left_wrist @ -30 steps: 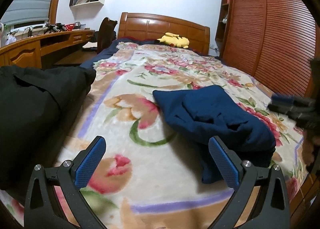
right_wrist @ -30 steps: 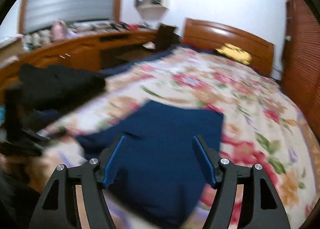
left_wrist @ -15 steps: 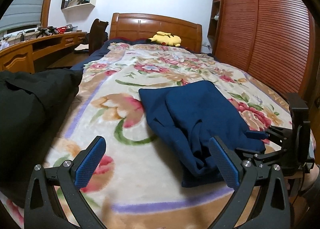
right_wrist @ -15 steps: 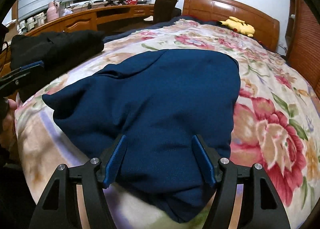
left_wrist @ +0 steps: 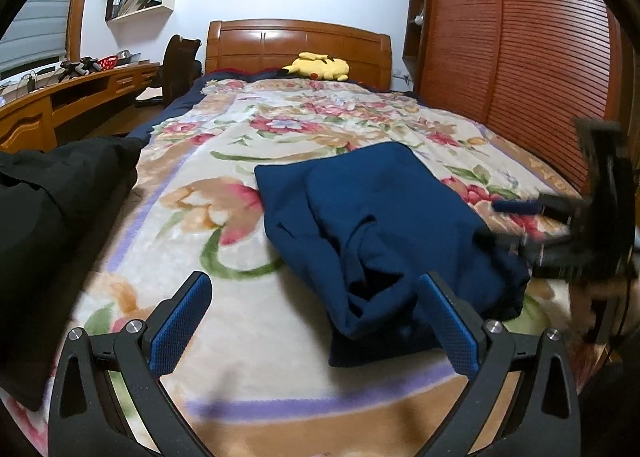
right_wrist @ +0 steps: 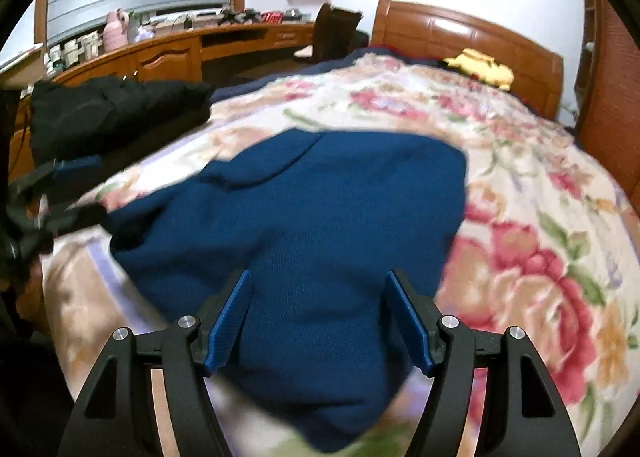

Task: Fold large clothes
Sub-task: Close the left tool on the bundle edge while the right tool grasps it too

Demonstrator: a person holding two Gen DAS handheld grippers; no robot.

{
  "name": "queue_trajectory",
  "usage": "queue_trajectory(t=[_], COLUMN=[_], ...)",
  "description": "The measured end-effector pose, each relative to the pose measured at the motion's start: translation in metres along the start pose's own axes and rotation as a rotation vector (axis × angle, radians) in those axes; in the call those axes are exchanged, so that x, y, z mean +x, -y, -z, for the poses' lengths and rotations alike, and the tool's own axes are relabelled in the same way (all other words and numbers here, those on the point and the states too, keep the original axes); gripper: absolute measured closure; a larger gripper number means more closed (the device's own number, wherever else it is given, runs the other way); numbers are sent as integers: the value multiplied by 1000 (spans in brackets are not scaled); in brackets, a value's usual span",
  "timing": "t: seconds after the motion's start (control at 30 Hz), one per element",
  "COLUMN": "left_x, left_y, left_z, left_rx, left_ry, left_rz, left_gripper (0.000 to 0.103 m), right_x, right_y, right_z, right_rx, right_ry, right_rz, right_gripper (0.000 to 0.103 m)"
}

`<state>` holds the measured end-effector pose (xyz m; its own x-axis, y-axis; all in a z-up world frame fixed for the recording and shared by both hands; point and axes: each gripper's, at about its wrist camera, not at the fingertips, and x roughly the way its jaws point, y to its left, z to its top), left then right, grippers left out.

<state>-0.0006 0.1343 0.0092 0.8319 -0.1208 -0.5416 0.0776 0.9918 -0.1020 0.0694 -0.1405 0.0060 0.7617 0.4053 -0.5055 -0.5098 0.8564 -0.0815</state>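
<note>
A navy blue garment [left_wrist: 380, 225] lies loosely folded and rumpled on the flowered bedspread [left_wrist: 248, 341], near the foot of the bed. My left gripper [left_wrist: 314, 289] is open just short of its near left corner, with the right finger [left_wrist: 448, 329] against the cloth's edge. In the right wrist view the navy garment [right_wrist: 320, 197] fills the middle. My right gripper [right_wrist: 318, 285] hovers low over its near end, jaws apart, nothing pinched. Each gripper shows blurred in the other's view: the right gripper [left_wrist: 520, 225] and the left gripper [right_wrist: 52, 193].
A black garment [left_wrist: 48, 225] is heaped on the bed's left side. A yellow plush toy [left_wrist: 320, 65] rests by the wooden headboard [left_wrist: 296, 41]. A long wooden desk [right_wrist: 168, 53] and a chair [left_wrist: 180, 61] stand on the left, slatted wardrobe doors [left_wrist: 520, 57] on the right.
The right gripper has sunk toward the navy garment, which now fills its view. The left gripper has shifted toward the garment's near corner. Both stay open.
</note>
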Motion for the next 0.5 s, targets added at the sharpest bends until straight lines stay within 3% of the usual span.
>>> queue_trajectory(t=[0.17,0.27,0.5], left_x=[12,17,23], left_y=[6,6,-10], left_z=[2,3,14], left_rx=[20,35,19], left_ry=[-27,-44,-101], left_rz=[-22,-49,-80], left_gripper=[0,0,0], right_x=[7,24,56], right_y=[23,22,40], right_z=[-2,-3,-32], right_rx=[15,-41,-40], right_ry=[2,-25,-51], right_rz=[43,32,37], right_gripper=[32,32,32])
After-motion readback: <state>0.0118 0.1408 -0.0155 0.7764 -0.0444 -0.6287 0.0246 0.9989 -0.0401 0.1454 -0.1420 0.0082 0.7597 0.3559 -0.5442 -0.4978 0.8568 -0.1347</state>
